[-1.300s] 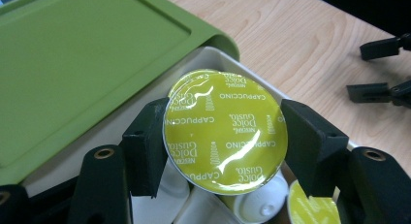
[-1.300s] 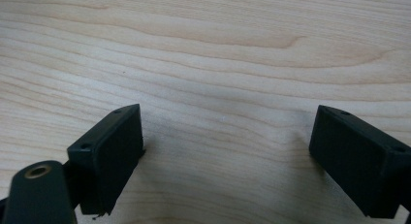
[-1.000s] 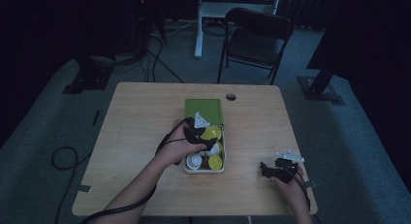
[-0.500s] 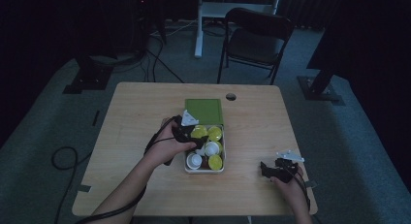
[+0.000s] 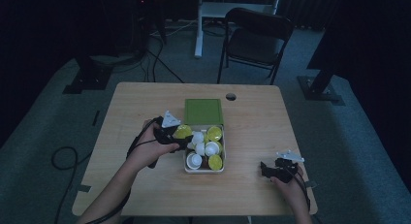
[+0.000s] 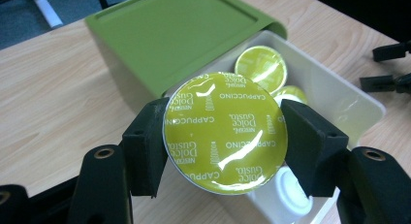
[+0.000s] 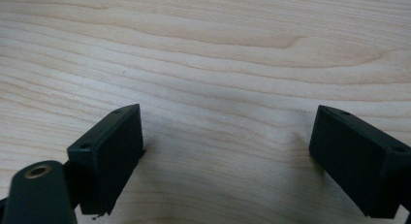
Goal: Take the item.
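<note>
A white box [image 5: 188,165] with a green lid [image 5: 203,111] slid back sits mid-table and holds several yellow-green and white coffee capsules [image 5: 211,149]. My left gripper [image 5: 183,136] hovers at the box's left edge, shut on a yellow-green capsule [image 6: 225,131] marked Cappuccino; both pads press its rim. The open box [image 6: 334,95] lies just behind it, with another green capsule [image 6: 260,67] inside. My right gripper [image 5: 266,169] rests near the table's front right, jaws wide apart over bare wood [image 7: 218,64], with nothing between them.
A cable trails from the left gripper off the table's front left. A round grommet hole [image 5: 230,96] sits near the far edge. A black folding chair [image 5: 257,37] and stand bases stand on the floor beyond the table.
My left gripper has moved left and slightly up with the green capsule, from over the box's middle to its left edge. The right gripper has stayed put.
</note>
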`<action>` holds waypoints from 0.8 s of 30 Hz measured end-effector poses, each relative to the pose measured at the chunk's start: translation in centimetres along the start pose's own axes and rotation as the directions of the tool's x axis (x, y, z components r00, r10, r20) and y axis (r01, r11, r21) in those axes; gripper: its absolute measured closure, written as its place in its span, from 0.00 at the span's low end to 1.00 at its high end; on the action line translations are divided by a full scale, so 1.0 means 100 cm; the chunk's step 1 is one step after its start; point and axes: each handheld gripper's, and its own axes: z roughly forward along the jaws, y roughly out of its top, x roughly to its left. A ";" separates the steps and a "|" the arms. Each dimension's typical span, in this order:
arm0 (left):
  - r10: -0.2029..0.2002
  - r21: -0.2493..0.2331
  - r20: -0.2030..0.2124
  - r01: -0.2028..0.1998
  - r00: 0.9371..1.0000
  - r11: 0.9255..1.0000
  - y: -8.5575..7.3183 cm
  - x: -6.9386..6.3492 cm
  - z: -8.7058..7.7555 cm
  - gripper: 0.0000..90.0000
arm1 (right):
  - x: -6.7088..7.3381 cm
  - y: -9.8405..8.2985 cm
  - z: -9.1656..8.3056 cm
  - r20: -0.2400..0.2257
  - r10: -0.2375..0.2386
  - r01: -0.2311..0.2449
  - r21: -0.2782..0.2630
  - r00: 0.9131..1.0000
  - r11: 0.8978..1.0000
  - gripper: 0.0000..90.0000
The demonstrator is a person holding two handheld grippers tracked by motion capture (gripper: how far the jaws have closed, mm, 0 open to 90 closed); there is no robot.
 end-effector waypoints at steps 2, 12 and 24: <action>-0.008 0.004 -0.007 0.008 1.000 1.000 -0.004 0.005 -0.002 0.43 | 0.000 0.000 0.000 0.000 0.000 0.000 0.000 1.000 1.000 0.13; -0.042 0.007 -0.044 0.043 0.998 0.999 -0.024 0.022 -0.012 0.43 | 0.000 0.000 0.000 0.000 0.002 -0.002 0.000 1.000 1.000 0.13; -0.101 -0.001 -0.083 0.102 0.991 0.995 -0.055 0.040 -0.017 0.43 | 0.000 0.000 0.000 0.000 0.001 -0.001 0.000 1.000 1.000 0.13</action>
